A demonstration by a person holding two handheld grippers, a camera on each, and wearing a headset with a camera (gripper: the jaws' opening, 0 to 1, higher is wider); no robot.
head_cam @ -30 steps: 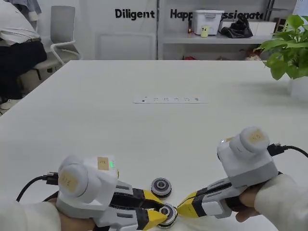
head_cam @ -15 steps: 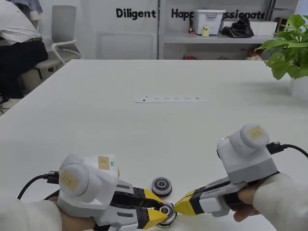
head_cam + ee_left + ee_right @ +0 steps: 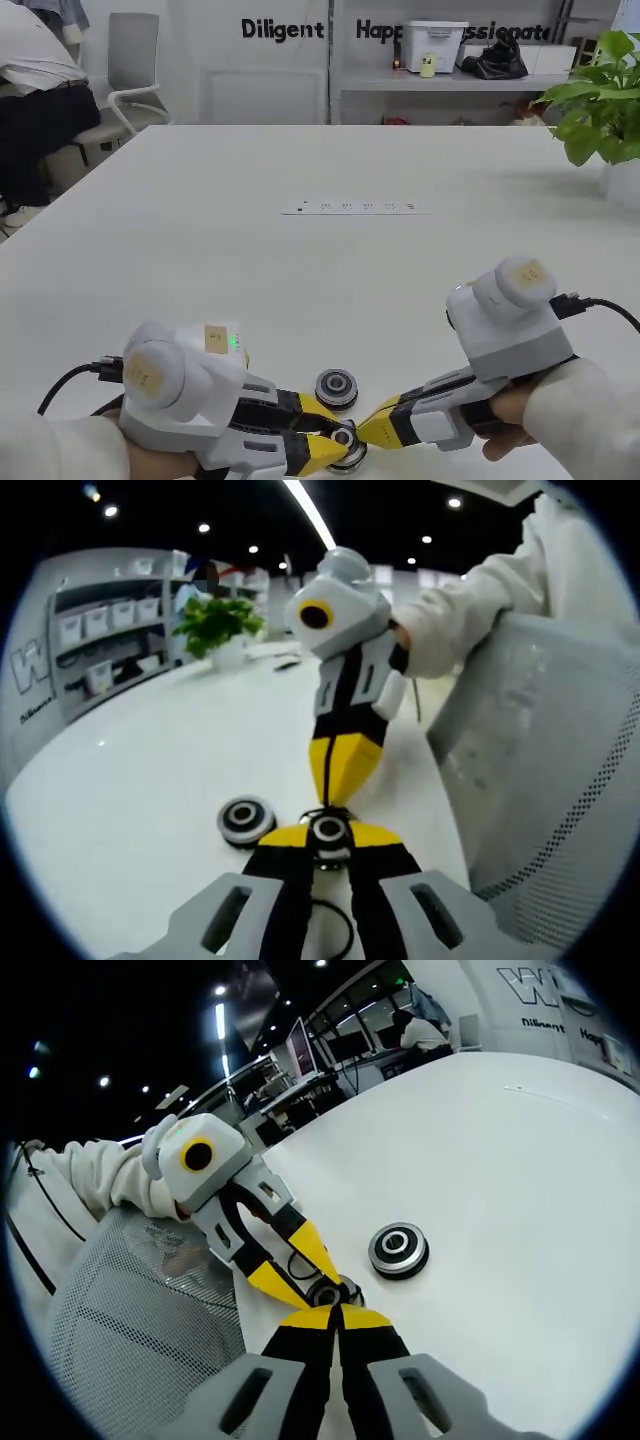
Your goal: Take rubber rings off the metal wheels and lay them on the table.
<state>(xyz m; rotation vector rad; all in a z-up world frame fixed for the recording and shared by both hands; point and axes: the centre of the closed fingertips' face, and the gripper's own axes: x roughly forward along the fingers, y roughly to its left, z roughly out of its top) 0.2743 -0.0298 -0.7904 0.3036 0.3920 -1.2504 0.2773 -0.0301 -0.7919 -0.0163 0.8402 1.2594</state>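
My left gripper [image 3: 336, 440] sits low at 7 o'clock in the head view, its yellow-tipped jaws closed narrow on a metal wheel [image 3: 346, 441] that rests on the white table [image 3: 300, 290] right at my near edge. In the left gripper view the same wheel [image 3: 328, 829] is held between my two tips at 6 o'clock. My right gripper [image 3: 368, 432] comes in from 4 o'clock, its jaws drawn together to a thin slit. Its point touches the held wheel's rim on the 3 o'clock side. I cannot tell whether it has any rubber pinched. A second wheel [image 3: 336, 387] lies flat on the table just beyond the held one at 12 o'clock, apart from both grippers, and its dark rubber ring [image 3: 376, 1252] is on it. Far across the table at 12 o'clock lies a white power strip [image 3: 355, 207], and a green plant [image 3: 600, 90] stands at 2 o'clock.
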